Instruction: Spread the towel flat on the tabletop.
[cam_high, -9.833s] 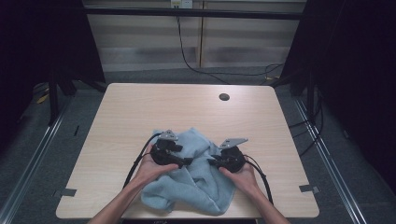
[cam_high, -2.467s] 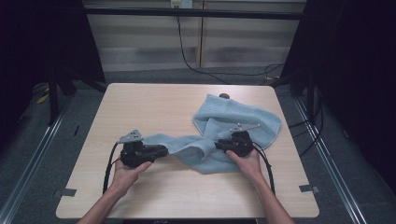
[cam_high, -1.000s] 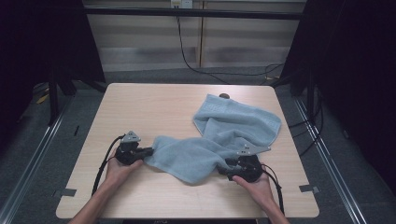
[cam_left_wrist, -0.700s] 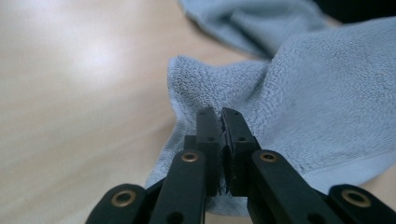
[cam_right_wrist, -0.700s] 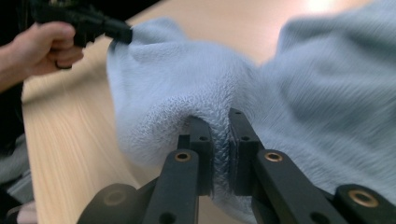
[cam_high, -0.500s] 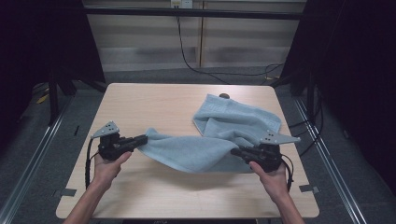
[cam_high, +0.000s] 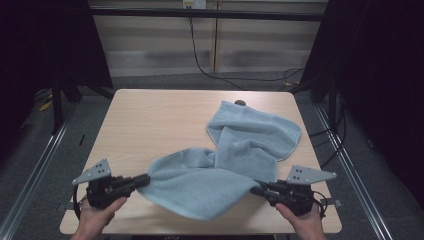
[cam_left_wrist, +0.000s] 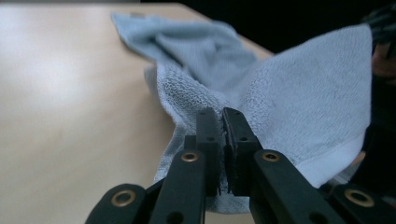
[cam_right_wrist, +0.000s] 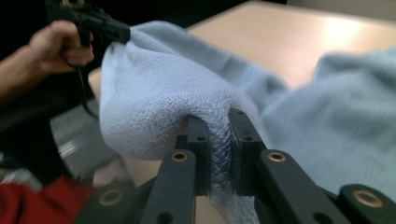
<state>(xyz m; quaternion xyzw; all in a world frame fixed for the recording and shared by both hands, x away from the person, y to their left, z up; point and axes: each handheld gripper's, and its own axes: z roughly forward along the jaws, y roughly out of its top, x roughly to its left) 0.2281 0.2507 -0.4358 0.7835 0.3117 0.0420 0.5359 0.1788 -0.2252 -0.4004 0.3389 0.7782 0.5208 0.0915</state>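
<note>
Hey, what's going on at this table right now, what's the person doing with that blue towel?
A person holds a two-jaw gripper in each hand, and both are clamped on a light blue towel. The left gripper and the right gripper pinch opposite corners of its near edge, stretching that edge out above the table. The far part of the towel lies bunched and folded on the tabletop.
</note>
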